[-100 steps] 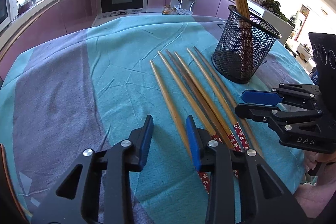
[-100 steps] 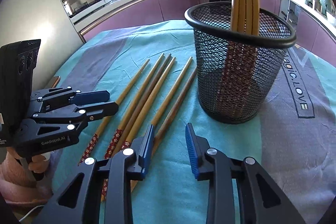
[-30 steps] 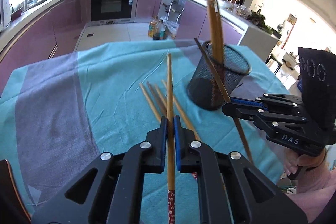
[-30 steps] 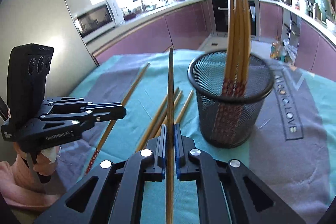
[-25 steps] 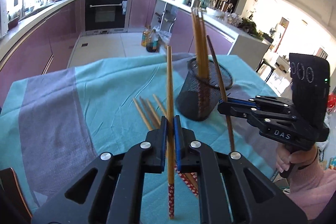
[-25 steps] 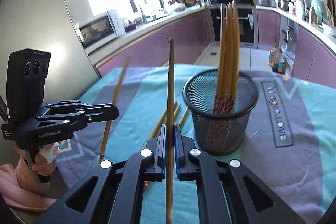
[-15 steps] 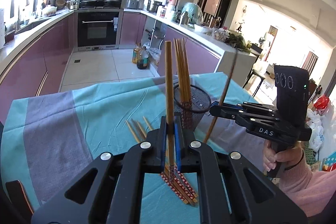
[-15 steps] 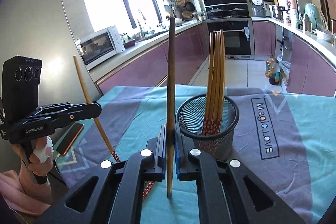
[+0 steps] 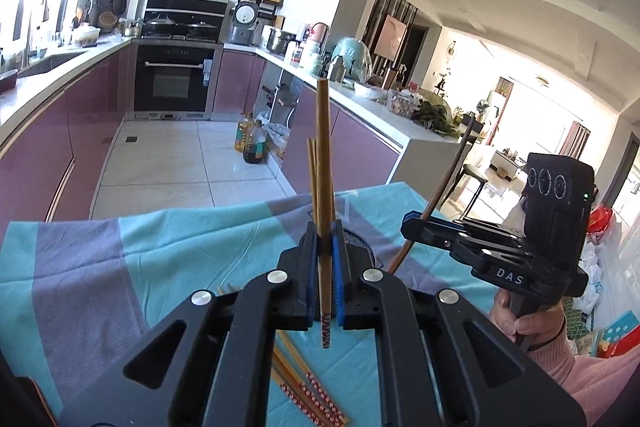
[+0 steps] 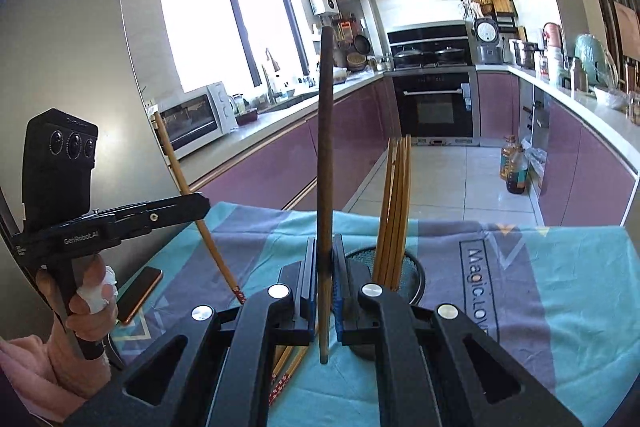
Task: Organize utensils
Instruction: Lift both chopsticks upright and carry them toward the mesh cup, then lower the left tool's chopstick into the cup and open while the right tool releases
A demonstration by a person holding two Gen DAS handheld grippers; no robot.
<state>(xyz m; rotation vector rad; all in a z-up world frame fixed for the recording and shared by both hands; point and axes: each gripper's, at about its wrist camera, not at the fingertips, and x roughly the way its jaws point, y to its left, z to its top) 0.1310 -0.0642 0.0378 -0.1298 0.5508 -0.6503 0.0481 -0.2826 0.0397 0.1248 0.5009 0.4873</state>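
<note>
left wrist view: left gripper [image 9: 327, 267] clamps chopstick [image 9: 323, 163], raised upright since 3.3 s ago | right gripper [image 10: 325, 279] clamps dark chopstick [image 10: 325, 155] | cup [image 10: 412, 277] below | next: drop both in

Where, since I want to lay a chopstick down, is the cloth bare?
Free: teal-and-grey tablecloth right of the black mesh holder, around the lettering. Crowded: loose wooden chopsticks left of the holder, orange-edged phone beyond them.
</note>
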